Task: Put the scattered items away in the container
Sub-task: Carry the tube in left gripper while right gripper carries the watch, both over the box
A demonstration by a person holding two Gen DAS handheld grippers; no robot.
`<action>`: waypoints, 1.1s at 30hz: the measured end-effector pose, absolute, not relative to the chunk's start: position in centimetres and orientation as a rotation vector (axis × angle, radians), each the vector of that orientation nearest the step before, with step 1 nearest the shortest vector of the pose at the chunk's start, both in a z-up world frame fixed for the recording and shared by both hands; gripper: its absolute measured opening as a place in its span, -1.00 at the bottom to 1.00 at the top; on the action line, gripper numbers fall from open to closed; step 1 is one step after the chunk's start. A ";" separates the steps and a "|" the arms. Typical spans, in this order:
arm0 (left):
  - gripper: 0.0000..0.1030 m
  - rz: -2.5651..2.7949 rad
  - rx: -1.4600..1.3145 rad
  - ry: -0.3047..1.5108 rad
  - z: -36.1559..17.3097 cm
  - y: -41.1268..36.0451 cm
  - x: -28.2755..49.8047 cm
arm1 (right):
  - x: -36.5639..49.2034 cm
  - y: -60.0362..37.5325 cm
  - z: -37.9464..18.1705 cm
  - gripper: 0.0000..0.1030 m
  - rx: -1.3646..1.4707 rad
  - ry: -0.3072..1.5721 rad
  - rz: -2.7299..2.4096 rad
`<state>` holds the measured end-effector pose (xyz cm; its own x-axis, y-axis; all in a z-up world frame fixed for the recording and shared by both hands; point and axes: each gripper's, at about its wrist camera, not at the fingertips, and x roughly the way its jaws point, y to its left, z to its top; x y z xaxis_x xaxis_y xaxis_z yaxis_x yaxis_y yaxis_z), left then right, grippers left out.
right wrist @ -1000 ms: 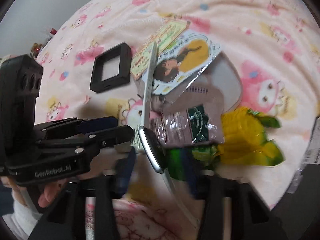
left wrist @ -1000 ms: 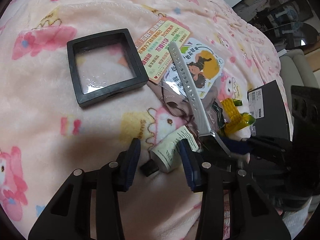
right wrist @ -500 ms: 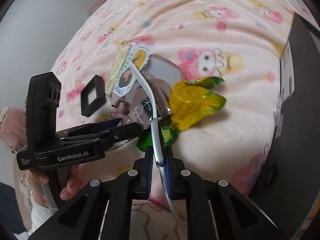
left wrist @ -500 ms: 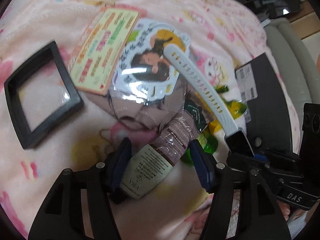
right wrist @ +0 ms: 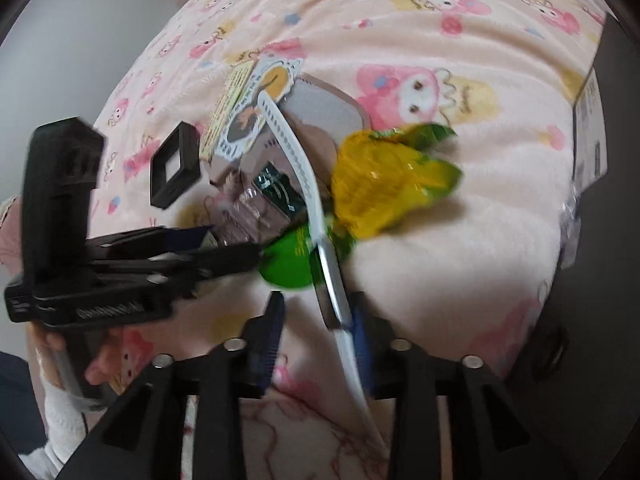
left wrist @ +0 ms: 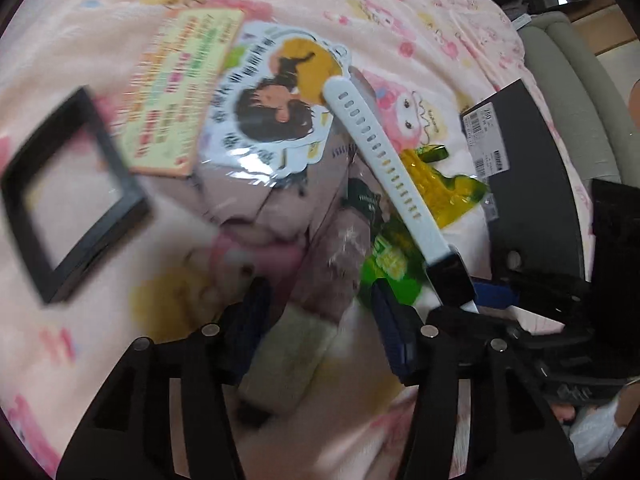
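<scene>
The watch (right wrist: 308,184) lies across the heap on the bed (right wrist: 440,240), its case by the right gripper (right wrist: 316,332), whose fingers have just been opening and now stand apart, the strap brushing one pad but unclamped; the tube (left wrist: 316,280) sits between the left gripper (left wrist: 320,320) fingers, which have just been closing yet still stand apart. Frame (left wrist: 68,196), cards (left wrist: 184,96), sachets and yellow wrapper (right wrist: 384,184) all lie loose; the dark box (left wrist: 532,176), likely the container, shows nothing inside from here, so tidying seems barely begun.
</scene>
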<state>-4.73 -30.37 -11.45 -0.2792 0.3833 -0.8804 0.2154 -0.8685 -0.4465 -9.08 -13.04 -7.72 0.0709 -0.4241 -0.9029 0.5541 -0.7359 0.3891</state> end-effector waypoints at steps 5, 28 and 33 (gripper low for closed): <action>-0.36 2.321 -1.823 -0.774 -11.3 -29.6 -5.2 | -10.0 -13.6 -8.4 -0.74 1.657 0.097 -1.736; -0.48 2.305 -1.275 -0.917 2.7 -24.0 -1.5 | -8.0 -1.6 6.4 -0.84 1.288 -0.227 -1.870; -0.48 2.211 -1.286 -0.840 3.2 -16.6 -6.4 | -10.1 5.5 8.6 -0.84 1.276 -0.235 -1.974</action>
